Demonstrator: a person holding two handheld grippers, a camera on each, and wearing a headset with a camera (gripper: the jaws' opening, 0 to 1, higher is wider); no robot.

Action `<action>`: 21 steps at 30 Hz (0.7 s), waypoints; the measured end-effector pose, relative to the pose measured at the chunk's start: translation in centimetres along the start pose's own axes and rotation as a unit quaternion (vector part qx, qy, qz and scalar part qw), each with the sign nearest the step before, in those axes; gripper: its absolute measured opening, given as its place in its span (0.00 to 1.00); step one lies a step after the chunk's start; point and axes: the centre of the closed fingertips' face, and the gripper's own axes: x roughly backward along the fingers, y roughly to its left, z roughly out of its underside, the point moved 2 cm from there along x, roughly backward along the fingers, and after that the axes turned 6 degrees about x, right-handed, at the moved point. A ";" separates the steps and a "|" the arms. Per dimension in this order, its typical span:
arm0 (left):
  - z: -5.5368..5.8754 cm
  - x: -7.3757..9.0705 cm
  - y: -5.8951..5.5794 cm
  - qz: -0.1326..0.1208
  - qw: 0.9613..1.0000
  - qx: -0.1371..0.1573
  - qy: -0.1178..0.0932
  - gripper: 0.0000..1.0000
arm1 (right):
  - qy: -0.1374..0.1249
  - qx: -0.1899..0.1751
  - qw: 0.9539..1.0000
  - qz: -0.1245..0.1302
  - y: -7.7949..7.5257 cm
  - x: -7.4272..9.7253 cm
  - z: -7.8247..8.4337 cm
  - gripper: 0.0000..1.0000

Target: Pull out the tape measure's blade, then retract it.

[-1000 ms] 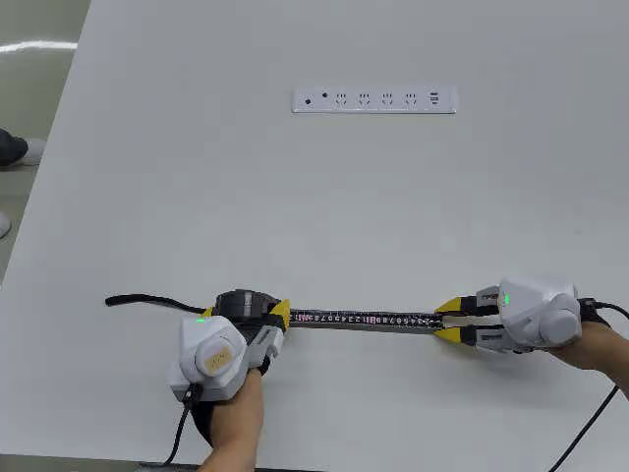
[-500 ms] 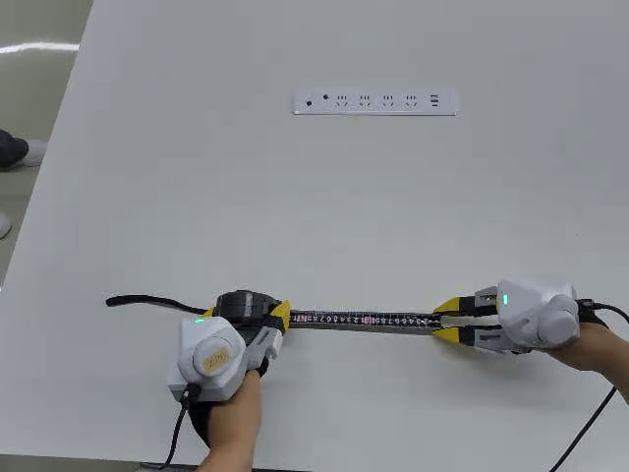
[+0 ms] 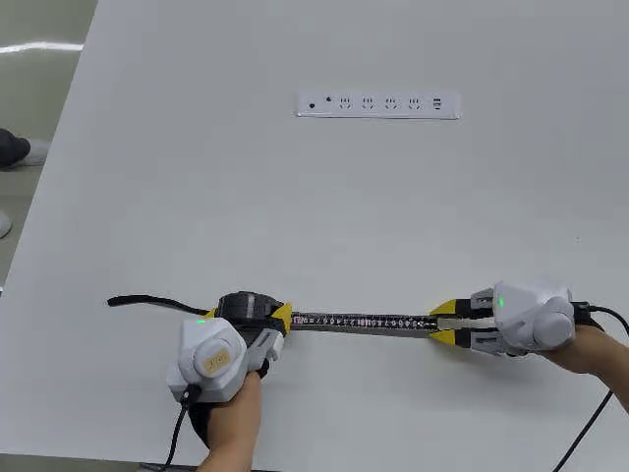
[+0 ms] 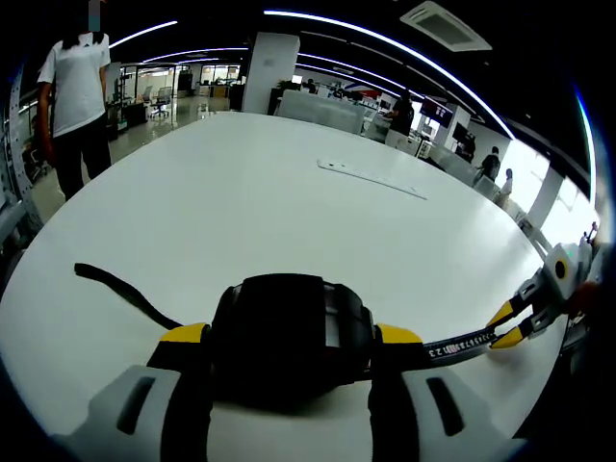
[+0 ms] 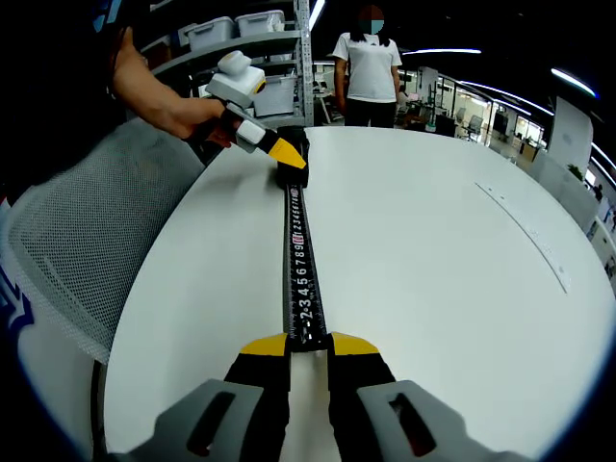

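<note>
Left gripper (image 3: 246,315) clamped around tape measure case (image 4: 289,318), well nearer than power strip (image 3: 378,104) and off its left end. Right gripper (image 3: 443,322) pinched on tip of blade (image 3: 359,321), nearer than the strip's right end; blade lies extended between them.

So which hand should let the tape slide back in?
Probably right. The right tool pinches the blade tip, so it can ride back toward the case, which the left tool clamps.

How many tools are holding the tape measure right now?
2. The left tool clamps the black tape measure case; the right tool pinches the end of its dark numbered blade.
</note>
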 end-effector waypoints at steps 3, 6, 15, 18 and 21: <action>0.0 0.0 0.0 0.000 1.000 0.000 0.000 0.63 | -0.001 0.001 1.000 -0.001 0.0 -0.1 -0.1 0.12; 0.0 0.0 0.0 0.000 1.000 0.000 0.001 0.63 | -0.001 0.003 1.000 -0.002 0.0 -0.3 -0.3 0.12; 0.0 0.0 0.0 0.003 1.000 -0.002 0.001 0.63 | -0.003 0.004 1.000 -0.004 0.1 -0.8 -0.7 0.12; -0.1 0.0 0.0 0.003 1.000 -0.002 0.002 0.63 | -0.004 0.003 1.000 -0.005 0.1 -0.9 -0.7 0.12; 0.0 0.0 0.0 0.004 1.000 -0.002 0.002 0.63 | -0.004 0.003 1.000 -0.005 0.1 -1.0 -0.8 0.12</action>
